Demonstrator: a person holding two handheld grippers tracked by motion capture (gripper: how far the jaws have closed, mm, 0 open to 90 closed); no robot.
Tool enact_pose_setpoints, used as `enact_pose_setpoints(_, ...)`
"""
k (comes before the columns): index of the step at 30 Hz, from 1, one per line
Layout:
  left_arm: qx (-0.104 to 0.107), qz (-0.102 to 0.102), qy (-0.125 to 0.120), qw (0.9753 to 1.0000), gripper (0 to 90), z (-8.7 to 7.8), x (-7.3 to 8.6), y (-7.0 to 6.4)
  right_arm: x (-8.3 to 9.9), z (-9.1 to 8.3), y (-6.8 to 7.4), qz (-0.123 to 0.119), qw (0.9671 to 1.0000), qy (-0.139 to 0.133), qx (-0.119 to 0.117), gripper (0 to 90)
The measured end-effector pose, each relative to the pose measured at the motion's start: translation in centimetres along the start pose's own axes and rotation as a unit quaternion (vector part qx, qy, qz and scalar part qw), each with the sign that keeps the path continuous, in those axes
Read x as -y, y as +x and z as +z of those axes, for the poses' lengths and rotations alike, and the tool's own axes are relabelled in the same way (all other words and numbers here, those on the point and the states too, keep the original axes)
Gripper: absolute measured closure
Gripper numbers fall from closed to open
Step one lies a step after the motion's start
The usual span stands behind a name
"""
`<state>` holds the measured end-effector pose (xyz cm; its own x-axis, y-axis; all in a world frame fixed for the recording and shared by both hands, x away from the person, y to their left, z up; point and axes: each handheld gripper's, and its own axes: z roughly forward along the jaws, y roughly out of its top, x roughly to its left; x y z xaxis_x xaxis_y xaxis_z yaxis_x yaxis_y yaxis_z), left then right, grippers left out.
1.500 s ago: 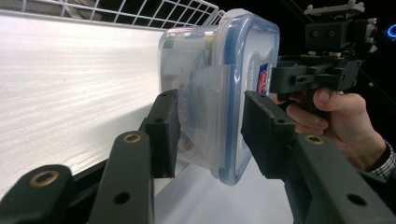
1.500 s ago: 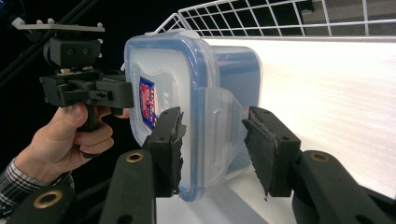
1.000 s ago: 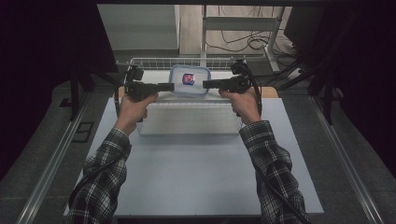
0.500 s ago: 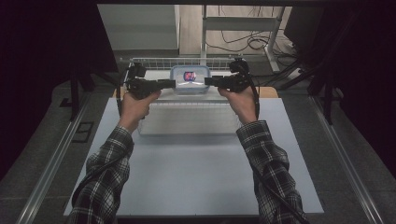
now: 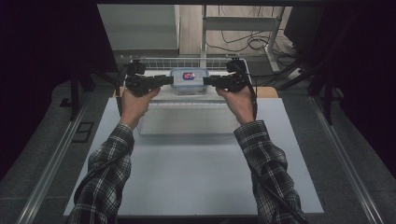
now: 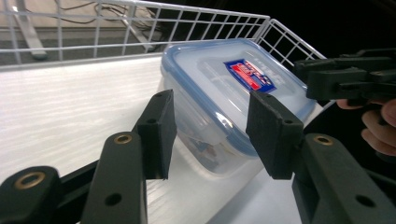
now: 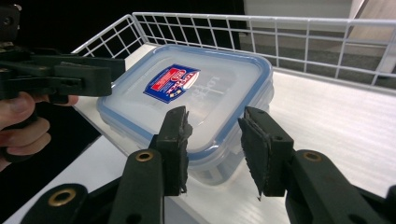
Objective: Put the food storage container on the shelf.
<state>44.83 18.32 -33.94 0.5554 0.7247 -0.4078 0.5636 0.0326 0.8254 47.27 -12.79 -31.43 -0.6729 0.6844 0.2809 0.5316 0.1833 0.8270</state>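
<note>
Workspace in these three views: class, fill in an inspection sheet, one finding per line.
Surface: pale tabletop; white shelf inside a wire basket at the far edge.
Job's things: clear box with blue-rimmed lid and red-blue label, on the shelf.
Clutter: nothing seen.
Grippers: left gripper and right gripper face the box from opposite sides, fingers open, not clamping it.
Cables: one trails from each gripper; more on the floor behind.
Surroundings: dark curtains, metal frame, floor rails.

I see a glossy translucent plastic food container [image 7: 187, 107] with blue-rimmed lid, a white-coated wire basket [image 7: 299, 35], and matt black gripper pads [image 6: 156, 133].
</note>
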Motion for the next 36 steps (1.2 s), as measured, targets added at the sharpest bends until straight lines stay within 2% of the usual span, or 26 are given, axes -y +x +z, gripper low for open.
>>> enact_pose_setpoints(1,-0.006,0.003,-0.002,1.0000,52.0,-0.1,0.0,-0.1,0.0,0.0,0.0,0.001,1.0000,0.001,-0.002,59.8)
enact_pose_setpoints(3,0.002,0.004,-0.013,0.9999,50.2,-0.3,0.0,-0.1,0.1,-0.1,0.1,0.000,1.0000,0.003,-0.002,58.7)
enact_pose_setpoints(5,0.005,0.001,-0.020,0.9998,46.3,-0.7,0.0,-0.2,0.1,-0.3,0.3,-0.007,0.9999,-0.002,0.011,56.4)
enact_pose_setpoints(8,0.006,0.017,-0.017,0.9997,38.1,-1.0,0.1,-0.6,0.1,-0.7,0.3,-0.009,0.9999,-0.010,0.003,49.9)
enact_pose_setpoints(10,-0.001,0.033,-0.018,0.9993,32.4,-1.1,0.3,-0.9,0.3,-1.0,0.3,-0.014,0.9998,-0.015,0.001,44.2)
enact_pose_setpoints(15,0.008,0.053,-0.017,0.9984,20.3,-1.2,1.1,-1.3,0.9,-0.9,0.6,-0.027,0.9995,-0.012,-0.004,30.2)
enact_pose_setpoints(19,-0.005,0.076,-0.008,0.9971,14.5,-1.2,1.8,-1.9,1.5,-0.8,0.9,-0.038,0.9992,-0.010,0.001,21.8)
enact_pose_setpoints(24,-0.003,0.089,-0.004,0.9960,9.9,-1.4,2.5,-2.3,2.0,-0.6,0.8,-0.039,0.9992,-0.006,-0.001,15.7)
enact_pose_setpoints(27,-0.003,0.101,-0.001,0.9948,7.2,-1.4,3.0,-2.7,2.3,-0.6,0.9,-0.047,0.9989,-0.004,0.001,12.4)
enact_pose_setpoints(32,-0.002,0.110,0.000,0.9939,5.3,-1.6,3.7,-3.2,2.9,-0.8,1.2,-0.058,0.9983,-0.003,-0.002,7.9)
enact_pose_setpoints(36,-0.001,0.127,0.003,0.9920,3.3,-2.0,4.5,-3.7,3.6,-1.1,1.5,-0.064,0.9980,-0.001,-0.003,5.2)
